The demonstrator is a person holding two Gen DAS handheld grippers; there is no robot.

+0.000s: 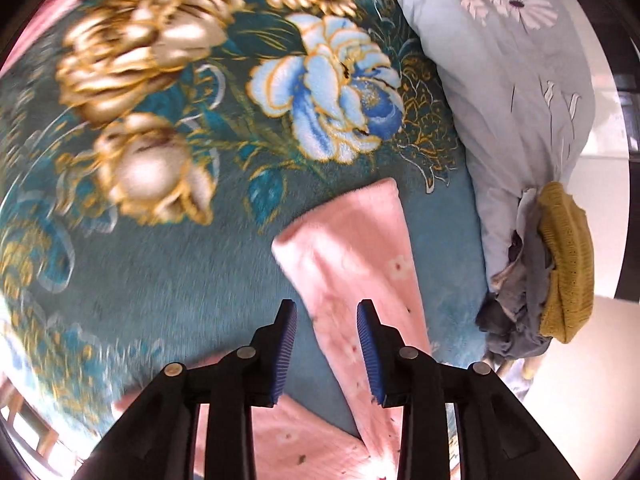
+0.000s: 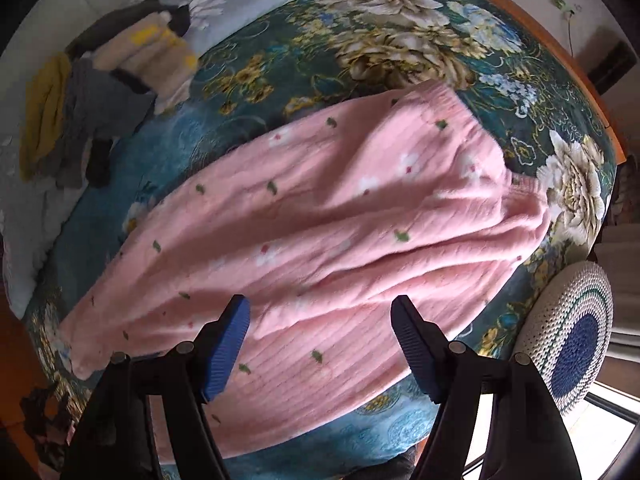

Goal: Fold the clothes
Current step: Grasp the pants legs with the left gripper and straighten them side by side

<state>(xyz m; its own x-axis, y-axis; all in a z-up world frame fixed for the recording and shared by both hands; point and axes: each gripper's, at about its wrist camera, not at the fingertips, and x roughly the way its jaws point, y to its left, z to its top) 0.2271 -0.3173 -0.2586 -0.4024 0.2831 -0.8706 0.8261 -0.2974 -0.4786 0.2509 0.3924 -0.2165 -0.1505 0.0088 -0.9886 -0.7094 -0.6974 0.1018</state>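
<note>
Pink fleece pyjama trousers with small flowers and green leaves lie spread across a teal floral blanket, waistband to the upper right. My right gripper hovers over the near edge of the trousers, open wide, with nothing between its blue pads. In the left wrist view one pink trouser leg stretches away over the blanket, its cuff at the far end. My left gripper is open just above that leg, which runs under the gap between the fingers.
A pale blue daisy-print quilt is bunched along the blanket's edge. A pile of other clothes, mustard knit and grey pieces, sits beside it. A crocheted white and blue round cushion lies off the bed's near right corner.
</note>
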